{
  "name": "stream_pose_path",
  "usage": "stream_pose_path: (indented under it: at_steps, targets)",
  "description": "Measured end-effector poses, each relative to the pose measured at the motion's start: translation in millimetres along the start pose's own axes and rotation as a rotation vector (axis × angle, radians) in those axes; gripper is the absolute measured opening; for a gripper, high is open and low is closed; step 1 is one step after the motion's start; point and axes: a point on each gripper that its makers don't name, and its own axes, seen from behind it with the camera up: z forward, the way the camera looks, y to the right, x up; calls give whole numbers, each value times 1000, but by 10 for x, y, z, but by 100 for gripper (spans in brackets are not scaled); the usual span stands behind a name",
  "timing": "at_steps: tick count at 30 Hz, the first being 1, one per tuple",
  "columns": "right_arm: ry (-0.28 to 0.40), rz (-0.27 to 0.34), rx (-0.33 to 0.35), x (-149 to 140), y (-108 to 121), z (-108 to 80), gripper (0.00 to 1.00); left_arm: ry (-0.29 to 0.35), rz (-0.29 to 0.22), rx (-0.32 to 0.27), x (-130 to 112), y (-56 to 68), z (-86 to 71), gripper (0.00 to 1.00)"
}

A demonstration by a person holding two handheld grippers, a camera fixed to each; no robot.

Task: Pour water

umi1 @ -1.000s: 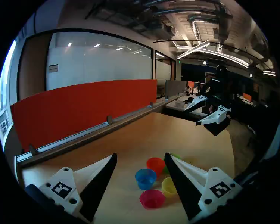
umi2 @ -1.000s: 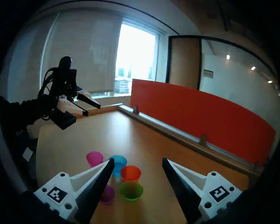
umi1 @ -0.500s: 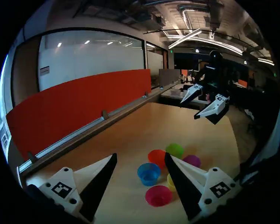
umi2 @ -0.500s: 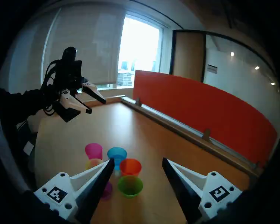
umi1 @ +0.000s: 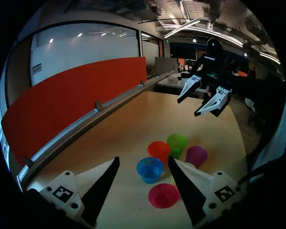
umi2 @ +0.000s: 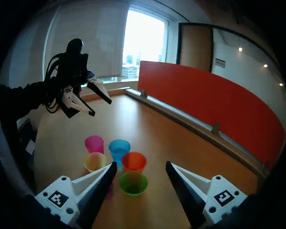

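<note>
Bottom centre of the left gripper view: six cups clustered on the desk [umi1: 150, 114], all upright. Blue cup [umi1: 150, 170] sits just past the left gripper [umi1: 142, 158], framed between its fingertips. Orange cup [umi1: 158, 150] is just above it in frame; touching or a hair apart, can't tell. Green cup [umi1: 177, 143] is right of orange, purple cup [umi1: 196, 155] further right, and pink cup [umi1: 164, 195] is lowest in frame. Yellow cup [umi2: 95, 162] is mostly hidden behind the right-hand finger there. It's clear in the right gripper view, lower left, just below pink. Can't tell if any cup holds water.

Left gripper: jaws wide apart, empty, above the desk.

Right gripper [umi1: 187, 108] is at the upper right of the same view, in the air over the far side of the desk. Its fingers are spread and empty, tips angled down-left, well apart from the cups.

Right gripper view: own fingers are spread along the bottom. Green sits low centre between them, orange just above it. Left gripper is at upper left on a dark sleeve [umi2: 17, 103], tips pointing down-right. Red partition [umi1: 66, 91] runs along the desk edge; window [umi2: 145, 42] at top centre.
</note>
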Motion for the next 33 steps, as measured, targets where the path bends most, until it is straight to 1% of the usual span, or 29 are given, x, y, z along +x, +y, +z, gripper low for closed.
stream_pose_path:
  at_steps: [3, 8, 14, 25, 33]
  targets:
    - [-16, -5, 4, -71, 4, 56, 99, -18, 4, -11, -68, 6, 64, 94]
    - [-37, -12, 17, -171, -5, 152, 99, -50, 2, -44, -197, 24, 174, 94]
    - [-53, -13, 29, -273, -7, 266, 99, -81, 15, -66, -325, -7, 290, 94]
    - [-84, -13, 51, -447, -39, 453, 99, -148, 37, -124, -528, 85, 522, 94]
    - [-107, -19, 73, -559, -78, 562, 99, -185, 48, -147, -626, 103, 656, 94]
